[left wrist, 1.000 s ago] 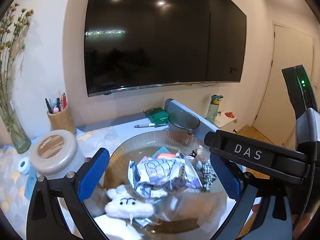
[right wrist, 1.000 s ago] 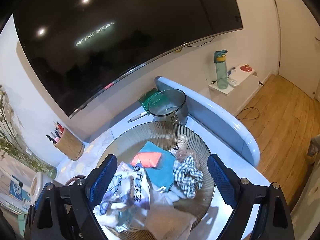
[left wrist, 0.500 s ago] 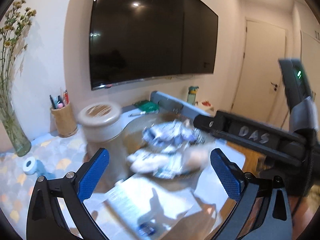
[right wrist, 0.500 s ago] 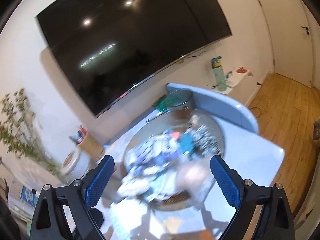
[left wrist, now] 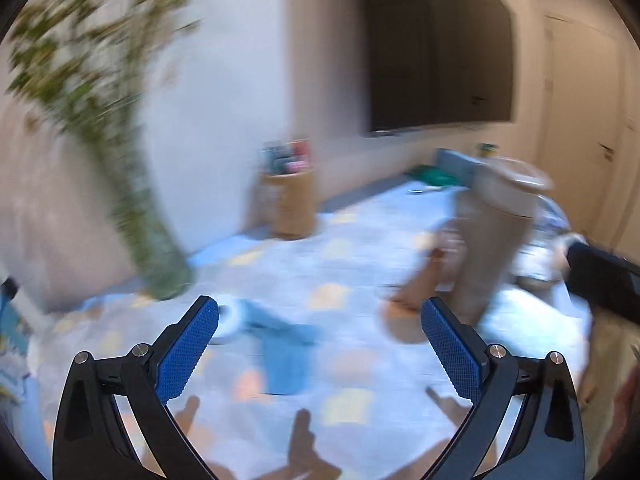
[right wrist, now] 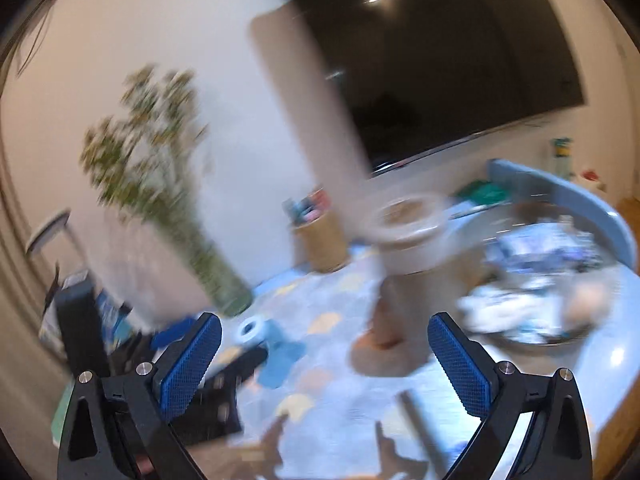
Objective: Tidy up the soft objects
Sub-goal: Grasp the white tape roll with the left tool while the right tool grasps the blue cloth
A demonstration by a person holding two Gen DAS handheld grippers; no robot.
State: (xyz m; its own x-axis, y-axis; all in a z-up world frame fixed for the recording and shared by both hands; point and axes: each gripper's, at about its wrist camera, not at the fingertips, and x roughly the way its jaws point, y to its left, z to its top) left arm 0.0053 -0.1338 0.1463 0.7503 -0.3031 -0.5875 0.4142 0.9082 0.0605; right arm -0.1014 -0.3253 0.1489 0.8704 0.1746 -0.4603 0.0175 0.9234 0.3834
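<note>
Both views are motion-blurred. My left gripper (left wrist: 319,320) is open with nothing between its blue pads, above the patterned tablecloth (left wrist: 340,264). A blue cloth (left wrist: 284,350) lies on the tablecloth just ahead of it, beside a small white tape roll (left wrist: 231,318). My right gripper (right wrist: 324,338) has its jaws still opening, wide apart and empty. The glass bowl (right wrist: 532,280) with the heap of soft things sits far right in the right wrist view. The same blue cloth (right wrist: 280,354) lies between the right gripper's fingers, farther off.
A tall beige lidded jar (left wrist: 496,216) stands right of centre. A woven pen holder (left wrist: 288,200) and a glass vase of dried flowers (left wrist: 156,248) stand by the wall. A dark screen (right wrist: 460,60) hangs above. The other gripper's black body (right wrist: 192,384) shows low left.
Both grippers swung left, away from the bowl of soft things, which went from straight ahead to the far right. The vase, pen holder and blue cloth came into view ahead.
</note>
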